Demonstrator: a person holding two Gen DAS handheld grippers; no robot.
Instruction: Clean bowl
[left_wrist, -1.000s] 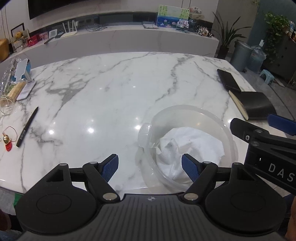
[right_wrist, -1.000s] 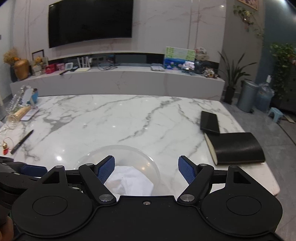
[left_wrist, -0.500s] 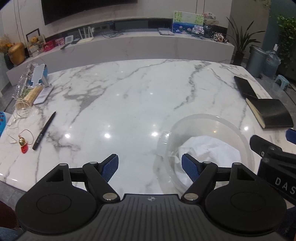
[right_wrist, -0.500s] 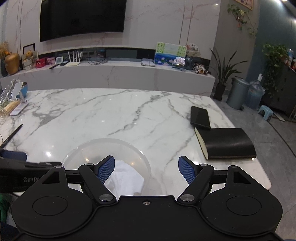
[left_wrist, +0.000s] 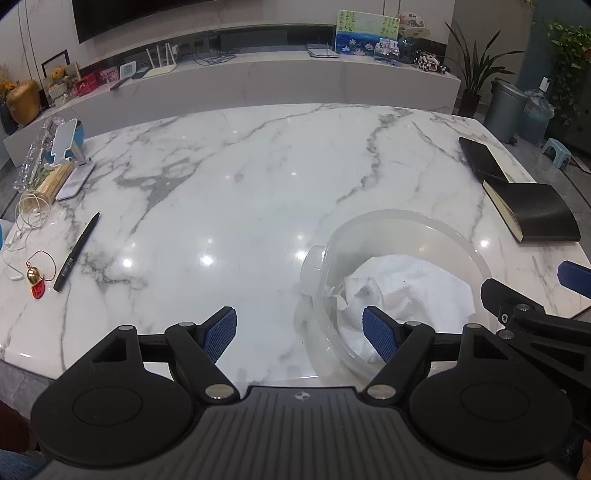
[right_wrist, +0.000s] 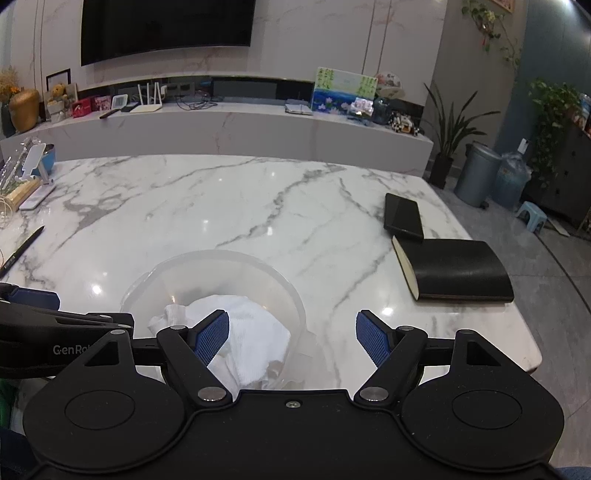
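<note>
Both tools stand wide and empty above the near edge of the marble surface (left_wrist: 258, 177): left tool (left_wrist: 299, 334), right tool (right_wrist: 293, 338). The clear plastic bowl (right_wrist: 177, 273), holding a crumpled white cloth (right_wrist: 255, 332), sits just beyond. It lies forward-right of the left tool and forward-left of the right, whose left finger overhangs the cloth, so the right probably takes it.

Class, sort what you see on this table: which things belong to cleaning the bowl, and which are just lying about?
Belong to the job: clear bowl, white cloth inside it, open left gripper, open right gripper.

Lying about: pen, black notebook, black case, phone stand, earphone cable, red charm.
</note>
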